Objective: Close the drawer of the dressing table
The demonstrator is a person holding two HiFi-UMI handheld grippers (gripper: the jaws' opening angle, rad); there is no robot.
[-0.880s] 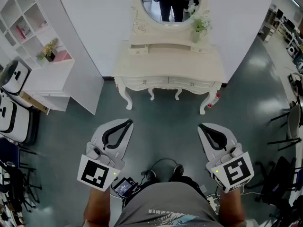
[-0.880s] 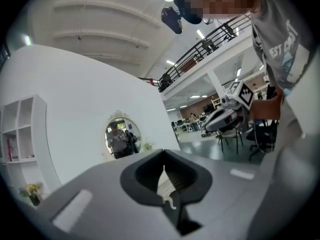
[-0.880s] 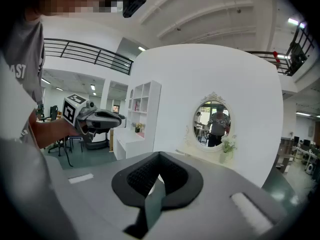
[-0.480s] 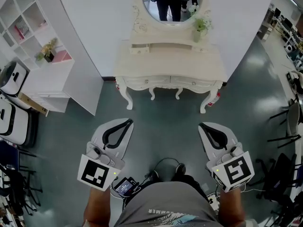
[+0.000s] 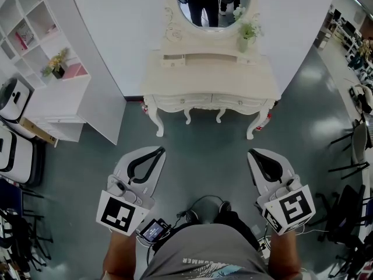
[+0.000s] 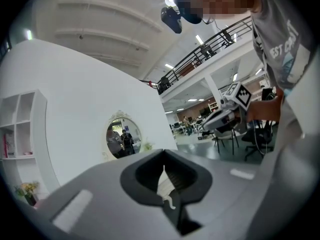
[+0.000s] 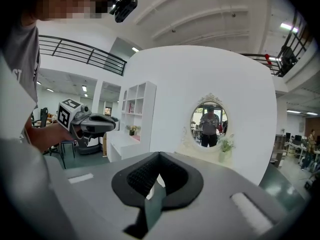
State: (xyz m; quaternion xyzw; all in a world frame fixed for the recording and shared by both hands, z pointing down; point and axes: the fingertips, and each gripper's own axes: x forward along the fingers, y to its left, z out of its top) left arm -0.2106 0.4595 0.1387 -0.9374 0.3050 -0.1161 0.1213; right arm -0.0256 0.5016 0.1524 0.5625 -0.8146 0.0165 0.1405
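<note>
Standing on grey floor (image 5: 204,147) facing counter (image 5: 210,77), well back from it. Left tongs (image 5: 154,152) and right tongs (image 5: 256,155) held low ahead of torso, side by side and well apart, marker cubes nearest the body, tips aimed at counter and turned slightly inward. Both close to level, noses dipped a little. Forearms entering from bottom edge on either side of grey shirt (image 5: 204,255). Left tongs clenched: pads together in left gripper view, nothing between. Right tongs clenched too: pads meeting at the tip in right gripper view, nothing gripped. Neither touching any furniture. Two drawers (image 5: 175,102) in counter's front, side by side above curved legs, far ahead of both tongs; fronts look flush from here, but cannot tell for certain whether one stands out. Oval mirror (image 5: 213,4) above counter, small plant (image 5: 247,34) at its right rear corner. White shelf unit (image 5: 35,34) off to the left against the wall.
</note>
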